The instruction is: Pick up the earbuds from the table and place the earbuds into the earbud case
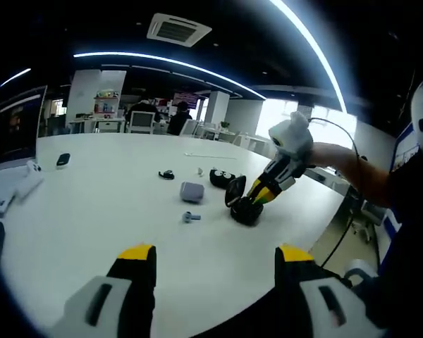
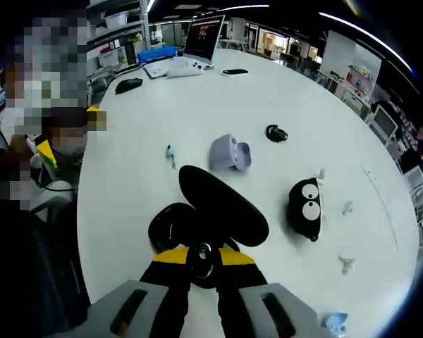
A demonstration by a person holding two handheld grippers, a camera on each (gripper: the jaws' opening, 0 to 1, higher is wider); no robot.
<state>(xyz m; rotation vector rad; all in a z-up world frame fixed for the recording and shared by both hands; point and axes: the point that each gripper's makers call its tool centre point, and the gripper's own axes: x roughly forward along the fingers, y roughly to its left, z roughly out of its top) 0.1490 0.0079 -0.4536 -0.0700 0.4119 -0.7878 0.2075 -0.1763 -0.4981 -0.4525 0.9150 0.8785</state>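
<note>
A black earbud case point(image 2: 222, 204) lies open on the white table point(image 2: 141, 141), lid tipped back; in the left gripper view the case point(image 1: 245, 211) sits near the table's right edge. My right gripper point(image 2: 203, 262) is shut on a small black earbud point(image 2: 203, 252) just over the case's base, and the right gripper point(image 1: 259, 194) reaches down onto the case from the right. My left gripper point(image 1: 216, 257) stands open low over the near table edge, nothing between its fingers. Another black earbud point(image 2: 276, 132) lies farther out.
A lavender case point(image 2: 229, 153), a pale earbud point(image 2: 170, 153) and a black case with cartoon eyes point(image 2: 307, 201) lie around the open case. Small light earbuds point(image 2: 347, 264) are scattered to the right. A laptop point(image 2: 201, 35), phone point(image 2: 236, 71) and black mouse point(image 2: 129, 84) sit at the far end.
</note>
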